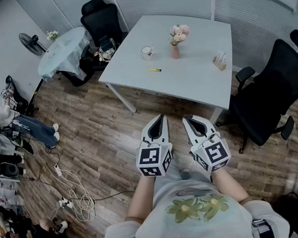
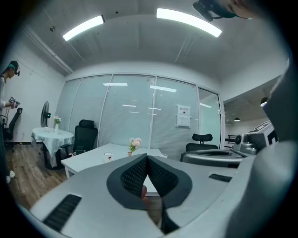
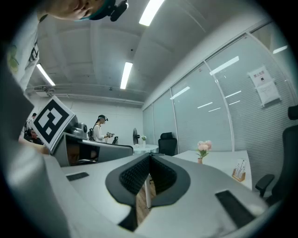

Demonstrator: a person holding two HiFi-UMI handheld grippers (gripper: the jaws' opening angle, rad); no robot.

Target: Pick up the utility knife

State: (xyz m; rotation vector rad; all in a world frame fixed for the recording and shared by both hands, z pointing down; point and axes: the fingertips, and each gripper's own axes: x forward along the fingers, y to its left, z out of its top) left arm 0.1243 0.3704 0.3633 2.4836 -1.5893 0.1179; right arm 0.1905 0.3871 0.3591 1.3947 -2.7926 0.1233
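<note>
Lying flat on the white tabletop (image 1: 194,40), the small yellow utility knife (image 1: 155,70) sits just in front and to the left of the pink-flower vase (image 1: 175,51), on the side toward the person and with bare surface all round it. A white mug (image 1: 147,52) stands to the left of the vase, beyond the knife. A small desk stand (image 1: 219,60) sits to the vase's right, well apart from the knife.

Both tools are well short of the vase, held out over the wooden floor (image 1: 99,140) in front of the person's chest. The left hand-held gripper (image 1: 161,119) and the right hand-held gripper (image 1: 186,119) are each clenched with nothing between the pads, as their own views confirm.

The step in hand looks to be the approach. It calls for closing in on the tabletop's near edge. The jaws of one hand-held gripper should be released before it comes over the knife. The knife lies nearer the left tool's line, so that one seems the fair choice.

A good grasp would come down across the knife's narrow body, away from the mug and the vase behind it. From this far off the knife is a mere sliver, and which end carries the blade cannot be made out.
</note>
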